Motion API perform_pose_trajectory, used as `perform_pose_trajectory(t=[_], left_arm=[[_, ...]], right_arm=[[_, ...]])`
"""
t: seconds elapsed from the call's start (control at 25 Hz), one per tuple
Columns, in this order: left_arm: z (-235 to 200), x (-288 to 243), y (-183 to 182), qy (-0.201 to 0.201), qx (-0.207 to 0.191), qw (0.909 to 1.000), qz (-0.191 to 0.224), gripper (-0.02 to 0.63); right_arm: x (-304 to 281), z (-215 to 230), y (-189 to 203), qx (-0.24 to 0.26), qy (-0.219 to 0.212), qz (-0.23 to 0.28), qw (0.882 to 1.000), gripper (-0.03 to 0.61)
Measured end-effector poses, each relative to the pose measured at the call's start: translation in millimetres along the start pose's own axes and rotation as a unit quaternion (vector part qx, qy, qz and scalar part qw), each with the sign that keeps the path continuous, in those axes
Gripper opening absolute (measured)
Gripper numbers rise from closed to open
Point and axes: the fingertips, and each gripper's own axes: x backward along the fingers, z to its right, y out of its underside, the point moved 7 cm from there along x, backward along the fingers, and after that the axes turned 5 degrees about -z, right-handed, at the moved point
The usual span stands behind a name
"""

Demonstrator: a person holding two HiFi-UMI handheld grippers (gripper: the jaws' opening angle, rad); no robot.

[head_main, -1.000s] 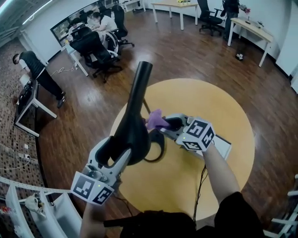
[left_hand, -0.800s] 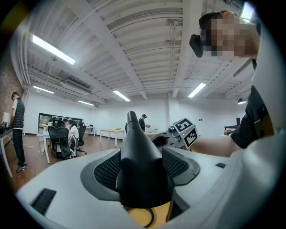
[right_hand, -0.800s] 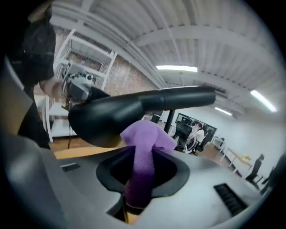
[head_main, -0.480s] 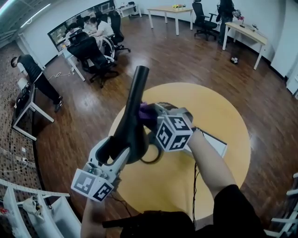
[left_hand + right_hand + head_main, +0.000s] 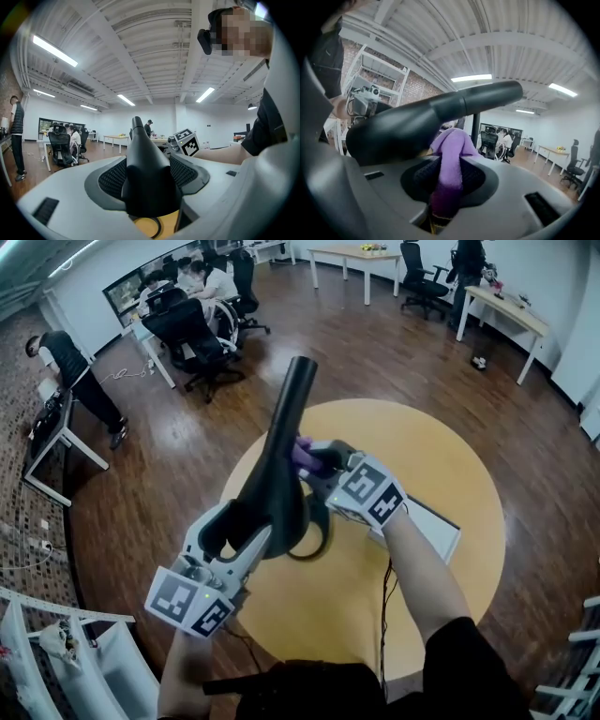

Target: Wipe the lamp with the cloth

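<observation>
Directly ahead of the right hand-held gripper [image 5: 450, 182], and just above its jaws, runs the black plastic desk lamp with a broad body and a long round neck [image 5: 436, 115]. Those jaws are clamped on a folded purple cloth [image 5: 452, 157]. The free top of the cloth bulges up to the underside of the lamp where the body narrows into the neck, and it looks to be touching there.

The left hand-held gripper [image 5: 149, 177] is closed on the lamp's broad end, with the ribbed pads pressing both flanks. From that grip the lamp's long axis points straight away along the jaws and rises towards the neck's tip. The lamp is therefore held in the air above the round yellow wooden bench [image 5: 450, 456] and does not rest on it.

In the head view the right hand-held gripper comes in from the lamp's right side, roughly across the long axis. It meets the neck about midway, well ahead of the left grip. The right hand is thus the nearer one to the unwiped neck, and the left serves only as a steady holder.

A wiping stroke would probably need to follow that axis, sliding the cloth outward to the tip or back towards the body. Pressing sideways could twist the lamp in the left grip. A flat white rectangular slab [image 5: 436, 532] lies on the bench below the right forearm, clear of the work.
</observation>
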Motion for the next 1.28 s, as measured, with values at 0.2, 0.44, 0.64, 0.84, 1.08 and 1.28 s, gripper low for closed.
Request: perform_pose_trajectory(t=[0.2,0.44,0.64,0.84,1.08,1.28], left_arm=[[-1.1,2.2,-0.6,0.005,0.002,1.0000,0.000,0.284],[-0.7,-2.0,-0.9,0.024,0.000,0.9997,0.005,0.283],[3.1,-5.3,-3.0,0.039,0.000,0.9992,0.009,0.284],[5.8,-4.3,-3.9,0.043,0.002,0.9990,0.009,0.283],[18.5,-7.2,-8.4,0.042,0.002,0.9991,0.009,0.283],[15.4,-8.7,-5.3,0.050,0.002,0.9987,0.005,0.282]], right_arm=[[-14.0,-1.0,28.5,-0.020,-0.027,-0.028,0.999,0.097],[-29.3,2.2,72.6,-0.036,-0.051,-0.079,0.995,0.097],[-47.8,-1.0,119.0,-0.009,-0.043,-0.144,0.989,0.097],[-73.2,-7.3,169.8,-0.001,-0.035,-0.225,0.974,0.095],[-80.6,-11.7,215.4,-0.046,-0.022,-0.270,0.961,0.095],[-91.8,-19.2,220.9,-0.053,-0.023,-0.290,0.955,0.097]])
